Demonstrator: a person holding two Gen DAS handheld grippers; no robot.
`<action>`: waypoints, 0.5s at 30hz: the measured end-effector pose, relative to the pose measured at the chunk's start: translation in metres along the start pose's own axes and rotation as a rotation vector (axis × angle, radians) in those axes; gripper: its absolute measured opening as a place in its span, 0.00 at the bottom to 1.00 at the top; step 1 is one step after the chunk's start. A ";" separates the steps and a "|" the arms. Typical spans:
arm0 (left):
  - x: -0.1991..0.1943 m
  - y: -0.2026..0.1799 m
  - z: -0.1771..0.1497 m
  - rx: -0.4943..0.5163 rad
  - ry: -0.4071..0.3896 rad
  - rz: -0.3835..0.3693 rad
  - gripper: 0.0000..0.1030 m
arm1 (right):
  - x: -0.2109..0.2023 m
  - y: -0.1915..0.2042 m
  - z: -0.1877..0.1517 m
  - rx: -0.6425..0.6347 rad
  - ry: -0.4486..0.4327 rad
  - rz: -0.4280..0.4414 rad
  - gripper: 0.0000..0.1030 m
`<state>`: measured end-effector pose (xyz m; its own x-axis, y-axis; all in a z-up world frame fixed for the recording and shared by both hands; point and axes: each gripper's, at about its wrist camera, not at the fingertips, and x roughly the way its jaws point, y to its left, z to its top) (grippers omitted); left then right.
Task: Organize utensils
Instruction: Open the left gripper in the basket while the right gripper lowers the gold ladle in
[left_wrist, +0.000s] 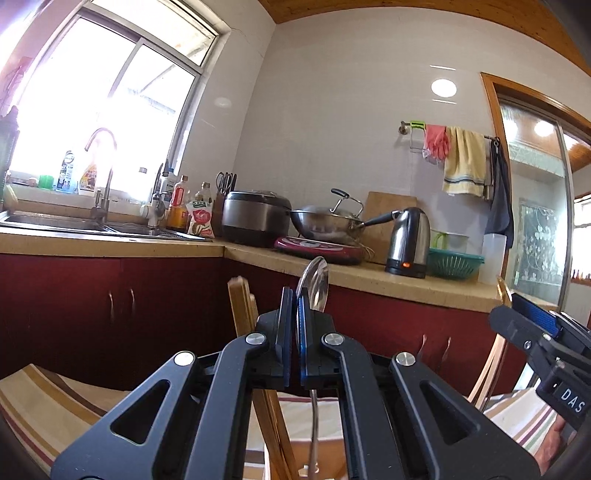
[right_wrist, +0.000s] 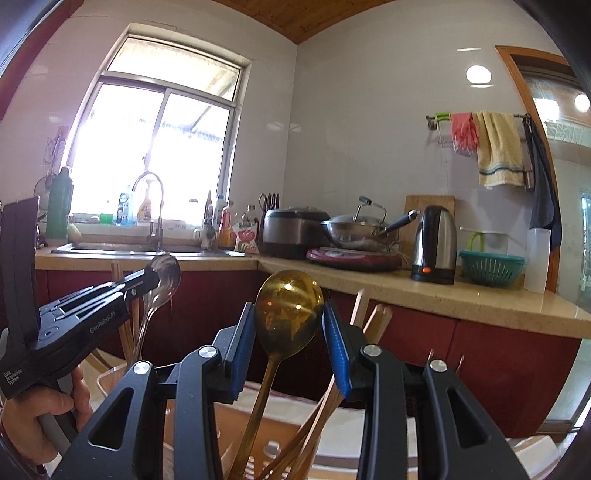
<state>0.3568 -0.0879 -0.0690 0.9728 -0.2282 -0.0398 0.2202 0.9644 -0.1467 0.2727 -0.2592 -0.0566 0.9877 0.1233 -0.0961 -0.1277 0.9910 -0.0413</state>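
Note:
My left gripper (left_wrist: 293, 295) is shut on a silver spoon (left_wrist: 314, 284), which stands upright with its bowl above the pads and its handle hanging below. The right wrist view shows that gripper (right_wrist: 153, 277) at the left, held by a hand (right_wrist: 37, 417), with the silver spoon (right_wrist: 164, 273) in it. My right gripper (right_wrist: 289, 314) is shut on the bowl of a gold spoon (right_wrist: 286, 295), its blue pads against both sides. The gold handle runs down into a utensil holder (right_wrist: 258, 446) with wooden chopsticks (right_wrist: 376, 317). More chopsticks (left_wrist: 240, 302) stand left of my left gripper.
Behind runs a beige counter (left_wrist: 369, 280) over dark red cabinets, bearing a steel kettle (left_wrist: 408, 240), a wok (left_wrist: 325, 219), a rice cooker (left_wrist: 256, 218), a green colander (left_wrist: 454, 262) and a sink (left_wrist: 74, 221). A striped cloth (left_wrist: 37, 398) lies below the grippers.

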 end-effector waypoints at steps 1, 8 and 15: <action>-0.001 0.000 -0.002 0.001 0.003 0.002 0.06 | 0.000 0.001 -0.002 -0.001 0.009 0.000 0.36; -0.007 -0.012 -0.007 0.055 0.019 -0.022 0.42 | 0.000 0.002 -0.016 0.007 0.062 0.003 0.37; -0.012 -0.016 -0.006 0.034 0.024 -0.042 0.59 | 0.004 -0.001 -0.025 0.020 0.109 0.008 0.37</action>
<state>0.3411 -0.1013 -0.0722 0.9608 -0.2710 -0.0580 0.2632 0.9579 -0.1147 0.2749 -0.2607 -0.0814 0.9708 0.1258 -0.2040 -0.1327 0.9909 -0.0205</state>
